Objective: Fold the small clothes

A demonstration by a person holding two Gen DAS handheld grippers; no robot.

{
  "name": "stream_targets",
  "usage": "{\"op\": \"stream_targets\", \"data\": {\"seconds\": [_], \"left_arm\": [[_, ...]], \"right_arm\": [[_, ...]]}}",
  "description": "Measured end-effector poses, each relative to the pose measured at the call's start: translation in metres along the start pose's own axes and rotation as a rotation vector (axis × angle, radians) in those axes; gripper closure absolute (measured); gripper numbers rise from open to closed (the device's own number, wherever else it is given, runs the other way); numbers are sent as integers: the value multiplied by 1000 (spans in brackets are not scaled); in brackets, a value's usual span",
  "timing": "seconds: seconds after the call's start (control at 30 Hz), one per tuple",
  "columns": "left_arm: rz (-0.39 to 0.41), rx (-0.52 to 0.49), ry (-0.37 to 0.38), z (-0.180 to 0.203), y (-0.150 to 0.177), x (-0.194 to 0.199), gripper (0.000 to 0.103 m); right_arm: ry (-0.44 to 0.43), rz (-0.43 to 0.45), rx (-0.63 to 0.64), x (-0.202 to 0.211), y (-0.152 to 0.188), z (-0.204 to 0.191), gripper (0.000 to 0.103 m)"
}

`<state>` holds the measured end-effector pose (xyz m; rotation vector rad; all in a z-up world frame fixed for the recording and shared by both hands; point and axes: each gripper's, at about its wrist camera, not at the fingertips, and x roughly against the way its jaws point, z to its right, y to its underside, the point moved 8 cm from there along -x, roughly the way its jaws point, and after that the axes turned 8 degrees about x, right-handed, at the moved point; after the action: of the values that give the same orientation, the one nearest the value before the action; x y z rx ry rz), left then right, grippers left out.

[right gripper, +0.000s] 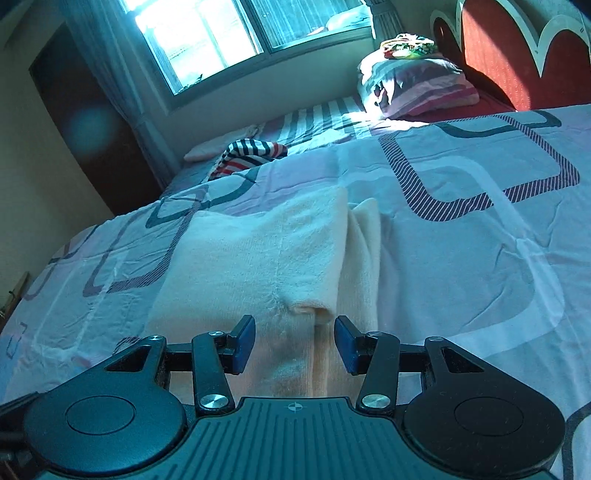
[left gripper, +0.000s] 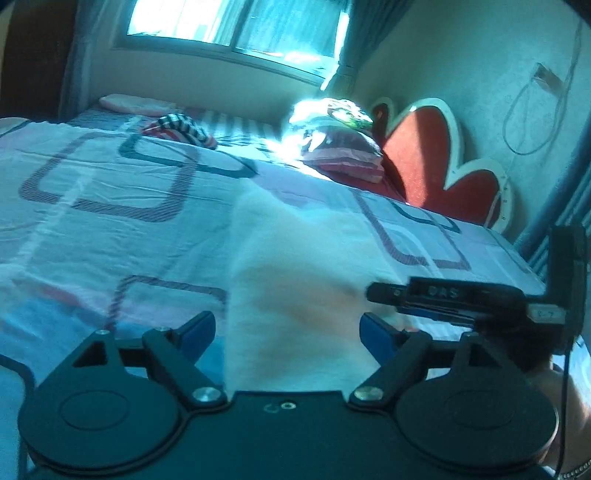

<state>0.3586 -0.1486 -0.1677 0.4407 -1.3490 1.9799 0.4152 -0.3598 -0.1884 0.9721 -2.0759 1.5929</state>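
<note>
- A bedroom: a bed (right gripper: 461, 258) spread with a pale sheet printed in rounded striped squares, a bright window (right gripper: 229, 33) behind it, and a red headboard with a white scalloped edge (left gripper: 436, 147) at the right.
- A cream knitted garment (right gripper: 266, 251) lies flat on the sheet near the bed's near edge, folded over itself (a narrow strip of its lower layer shows along its right side).
- The left gripper (left gripper: 288, 336) hovers low over the near end of that garment, its blue-padded fingers (left gripper: 197, 334) spread wide apart with cloth showing between them but nothing pinched.
- The right gripper (right gripper: 295, 343) sits over the garment's near edge; its fingers (right gripper: 243, 343) stand partway apart on either side of the folded edge, and the pads do not press on the fabric.
- In the left wrist view the right gripper's dark body juts in from the right, just beside the left one.
- Farther up the bed lies a striped garment (right gripper: 247, 157), red, white and dark, crumpled, well apart from the cream one.
- A pillow (right gripper: 421, 86) rests by the headboard with a colourful bundle (right gripper: 406, 46) on top of it.
</note>
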Motion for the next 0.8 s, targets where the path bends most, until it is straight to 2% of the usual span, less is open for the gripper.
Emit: {"op": "stream_targets", "data": {"seconds": [0.17, 0.2, 0.23, 0.3, 0.47, 0.63, 0.73, 0.8], "left_arm": [[18, 109, -60, -35, -24, -14, 22], [20, 118, -58, -38, -27, -16, 22], [20, 125, -58, -38, -30, -20, 22], [21, 126, -53, -41, -35, -23, 22], [21, 103, -20, -25, -47, -36, 22], [-13, 69, 17, -2, -41, -55, 21], [-57, 51, 2, 1, -30, -71, 23], [-76, 55, -12, -4, -24, -77, 24]], "right_arm": [[-43, -8, -77, -15, 1, -2, 56], [-48, -3, -81, -15, 0, -2, 67], [-51, 0, -87, -14, -1, -3, 84], [-53, 8, -84, -13, -7, -4, 89], [-6, 70, -29, 13, -17, -1, 93], [60, 48, -31, 22, -7, 23, 102], [68, 28, -43, 18, 4, 27, 102], [36, 40, -43, 19, 1, 23, 101]]}}
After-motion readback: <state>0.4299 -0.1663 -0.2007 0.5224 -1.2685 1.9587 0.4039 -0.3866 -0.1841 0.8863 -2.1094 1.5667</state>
